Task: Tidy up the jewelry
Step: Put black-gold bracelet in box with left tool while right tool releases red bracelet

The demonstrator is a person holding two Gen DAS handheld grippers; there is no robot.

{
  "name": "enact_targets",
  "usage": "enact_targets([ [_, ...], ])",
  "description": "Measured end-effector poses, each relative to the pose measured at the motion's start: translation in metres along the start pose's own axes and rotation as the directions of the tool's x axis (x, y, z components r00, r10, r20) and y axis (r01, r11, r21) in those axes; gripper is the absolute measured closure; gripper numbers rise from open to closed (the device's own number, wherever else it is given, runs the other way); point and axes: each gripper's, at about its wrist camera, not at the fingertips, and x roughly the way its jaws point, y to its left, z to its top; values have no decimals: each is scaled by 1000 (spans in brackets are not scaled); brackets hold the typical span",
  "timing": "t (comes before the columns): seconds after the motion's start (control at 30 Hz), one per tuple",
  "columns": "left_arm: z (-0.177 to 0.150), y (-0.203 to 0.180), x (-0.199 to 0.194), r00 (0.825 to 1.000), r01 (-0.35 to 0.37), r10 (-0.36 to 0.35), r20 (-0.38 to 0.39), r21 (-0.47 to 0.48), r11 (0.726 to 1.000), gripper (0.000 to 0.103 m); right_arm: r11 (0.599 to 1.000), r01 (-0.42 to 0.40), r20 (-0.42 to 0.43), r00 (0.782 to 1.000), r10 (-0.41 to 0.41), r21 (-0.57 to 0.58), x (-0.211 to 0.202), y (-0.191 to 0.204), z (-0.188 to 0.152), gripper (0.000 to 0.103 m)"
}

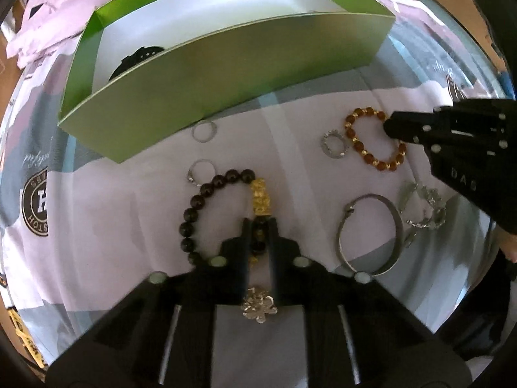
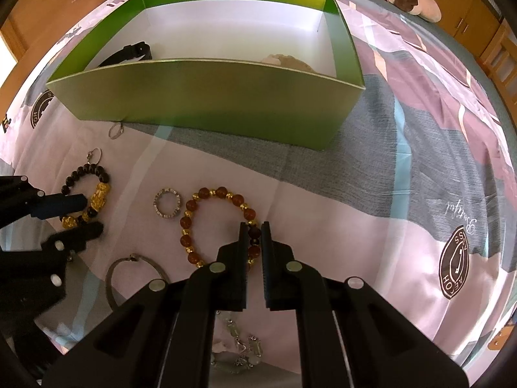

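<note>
A black bead bracelet (image 1: 196, 202) with gold charms lies on the patterned bedsheet, and my left gripper (image 1: 260, 221) is shut on its near beads. The right wrist view has that gripper (image 2: 89, 215) at the left edge, with a bead of the same bracelet (image 2: 97, 174) between its tips. An amber and gold bead bracelet (image 2: 187, 223) lies right of it, and my right gripper (image 2: 255, 224) is shut on a dark bead of it. Seen from the left wrist, the right gripper (image 1: 389, 126) rests on that amber bracelet (image 1: 358, 147). Behind both stands an open green box (image 1: 226, 74) with white inside walls.
In the box (image 2: 206, 103) lie a black strap (image 2: 129, 51) and a tan item (image 2: 287, 61). On the sheet are two thin silver rings (image 1: 203, 131) (image 1: 202, 171), a sparkly ring (image 1: 334, 145), a silver bangle (image 1: 371, 232), a silver chain bracelet (image 1: 423, 210) and a flower piece (image 1: 258, 305).
</note>
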Motion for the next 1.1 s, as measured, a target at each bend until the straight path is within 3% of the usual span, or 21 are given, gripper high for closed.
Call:
enact_targets([
  [0.13, 2, 5, -13, 999, -6, 6, 41, 3, 1000, 94, 1000, 4, 8, 1000, -4, -3, -2, 1, -1, 96],
  [0.3, 2, 6, -63, 990, 24, -19, 138, -30, 999, 94, 1000, -14, 60, 998, 13, 10, -21, -1, 2, 96],
  [0.53, 17, 25, -115, 962, 61, -29, 270, -112, 992, 94, 999, -47, 190, 981, 41, 28, -77, -3, 16, 96],
  [0.73, 46, 42, -125, 950, 58, 3, 313, -186, 981, 94, 992, -96, 257, 964, 72, 79, -99, -18, 50, 96],
  [0.9, 62, 69, -124, 941, 97, -3, 339, -262, 960, 94, 985, -124, 317, 945, 80, 120, -104, -23, 78, 96],
  [1.0, 66, 83, -131, 928, 155, -36, 372, -295, 943, 94, 982, -121, 301, 951, 74, 143, -90, -26, 82, 96],
  [1.1, 69, 84, -137, 920, 139, -13, 391, -296, 945, 94, 975, -143, 277, 956, 92, 170, -80, -33, 83, 96],
])
